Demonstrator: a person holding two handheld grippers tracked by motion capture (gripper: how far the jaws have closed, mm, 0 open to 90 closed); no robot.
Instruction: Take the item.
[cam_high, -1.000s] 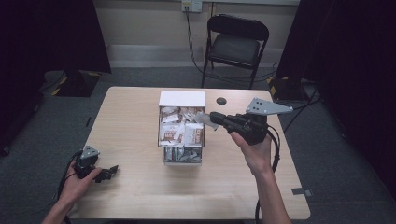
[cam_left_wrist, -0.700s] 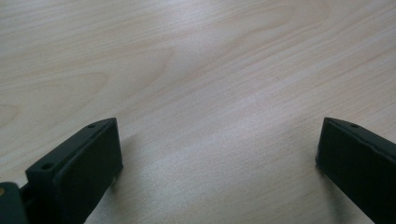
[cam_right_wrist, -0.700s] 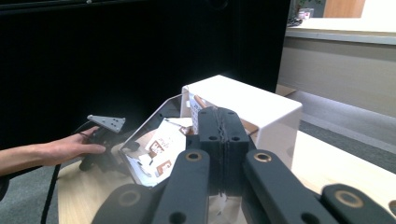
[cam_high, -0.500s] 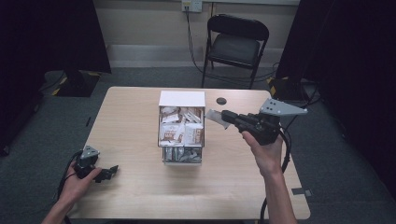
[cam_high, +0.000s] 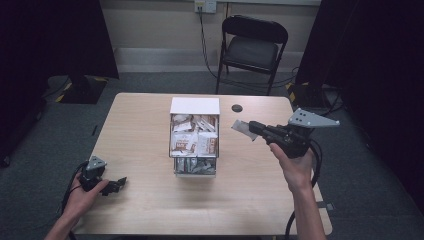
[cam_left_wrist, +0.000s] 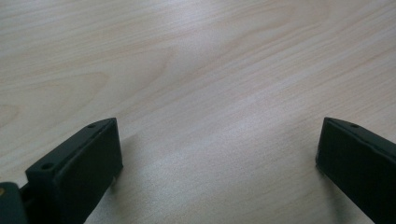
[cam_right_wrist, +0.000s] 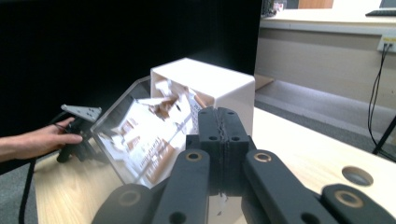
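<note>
A white box with a clear front (cam_high: 195, 135) stands mid-table, packed with several small packets; in the right gripper view the box (cam_right_wrist: 205, 81) lies just beyond my jaws. My right gripper (cam_high: 251, 127) hovers right of the box, shut on a pale packet (cam_high: 241, 127) that sticks out past the tips. From its own camera the right gripper (cam_right_wrist: 219, 128) has both jaws pressed together. My left gripper (cam_high: 119, 183) rests near the table's front left corner, held by a hand. Its jaws stand wide apart over bare wood, so the left gripper (cam_left_wrist: 219, 154) is open.
A round black hole (cam_high: 237, 108) sits in the tabletop behind the right gripper. A black folding chair (cam_high: 252, 45) stands beyond the far edge. Cables trail from both grippers off the near edge. Bare wood (cam_high: 135, 130) spreads left of the box.
My right gripper has drawn back to the right, away from the box, carrying the packet. The left gripper has stayed still.
</note>
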